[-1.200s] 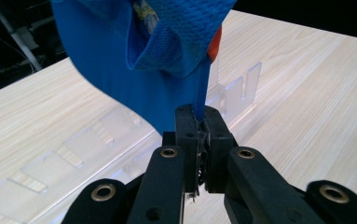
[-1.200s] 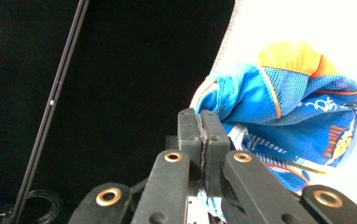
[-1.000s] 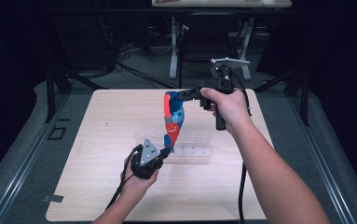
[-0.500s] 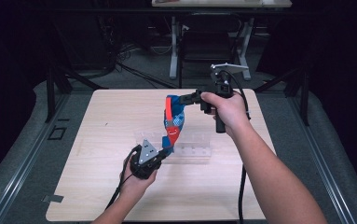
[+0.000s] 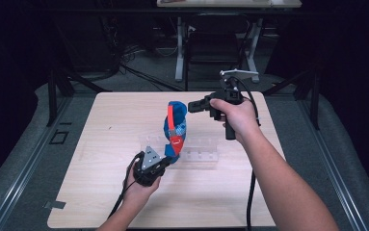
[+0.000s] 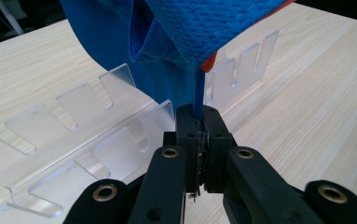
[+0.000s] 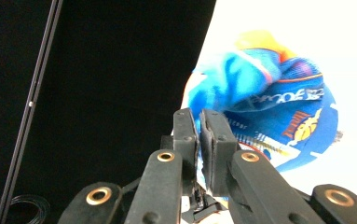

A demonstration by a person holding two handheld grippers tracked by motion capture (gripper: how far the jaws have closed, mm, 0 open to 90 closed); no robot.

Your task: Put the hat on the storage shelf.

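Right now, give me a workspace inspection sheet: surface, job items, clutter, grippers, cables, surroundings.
Surface: pale wooden table, flat.
Job's things: blue and orange cloth held up over a clear slotted rack that lies on the table.
Clutter: grey tape scrap at the near-left edge.
Grippers: left gripper shut on the cloth's lower edge; right gripper beside the cloth's top, jaws just been opening, narrow gap, nothing between.
Cables: left cable and right cable trail toward the near edge.
Surroundings: dark room; metal legs and floor cables behind.
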